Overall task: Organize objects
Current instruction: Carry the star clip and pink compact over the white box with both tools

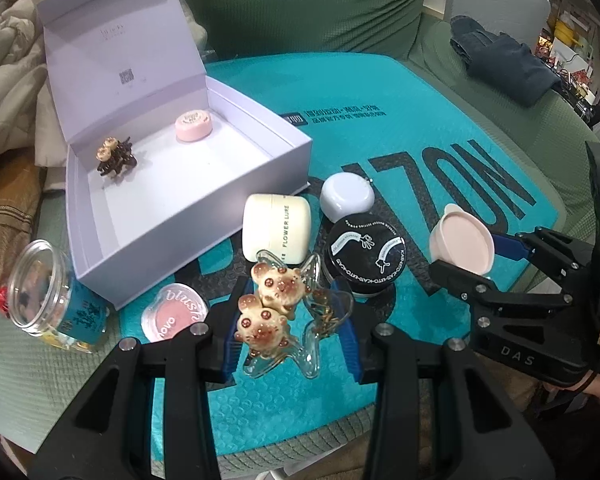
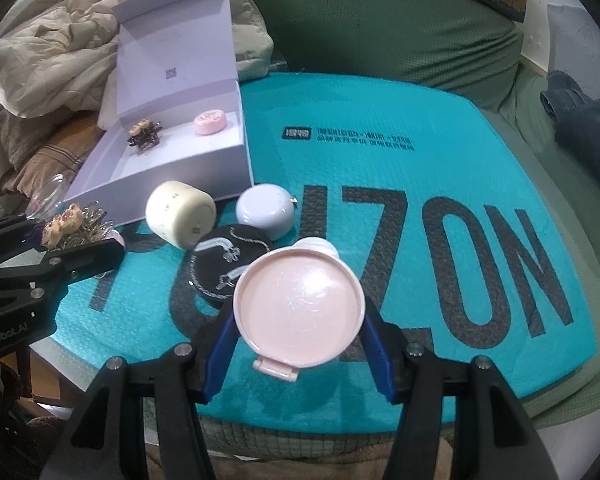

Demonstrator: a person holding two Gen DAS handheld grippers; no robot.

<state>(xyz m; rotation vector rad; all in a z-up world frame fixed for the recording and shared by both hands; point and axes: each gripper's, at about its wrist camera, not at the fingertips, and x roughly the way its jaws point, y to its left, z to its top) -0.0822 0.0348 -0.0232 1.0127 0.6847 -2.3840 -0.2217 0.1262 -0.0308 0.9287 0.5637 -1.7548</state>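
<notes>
Left hand-held gripper (image 1: 290, 326) at lower centre of the left wrist view, clamped on a clear star-shaped hair clip (image 1: 284, 312) topped with two cream bear figures, held above the teal mat (image 1: 420, 120). Right hand-held gripper (image 2: 298, 330) at lower centre of the right wrist view, closed on a round pale-pink compact (image 2: 300, 308), lid facing the camera (hinge tab toward the bottom edge). Open white box (image 1: 188, 200) at upper left of the left view, lid standing up, holding a dark hair clip (image 1: 114, 156) and a small pink round case (image 1: 194, 124) well apart from each other. Just beside the box's near corner: a cream jar (image 1: 276, 228) on its side, a white round case (image 1: 347, 198), a black round compact (image 1: 366, 256) touching it. Pink blush pot (image 1: 174, 316) and a clear glass jar (image 1: 54, 294) tipped over, at lower left.
</notes>
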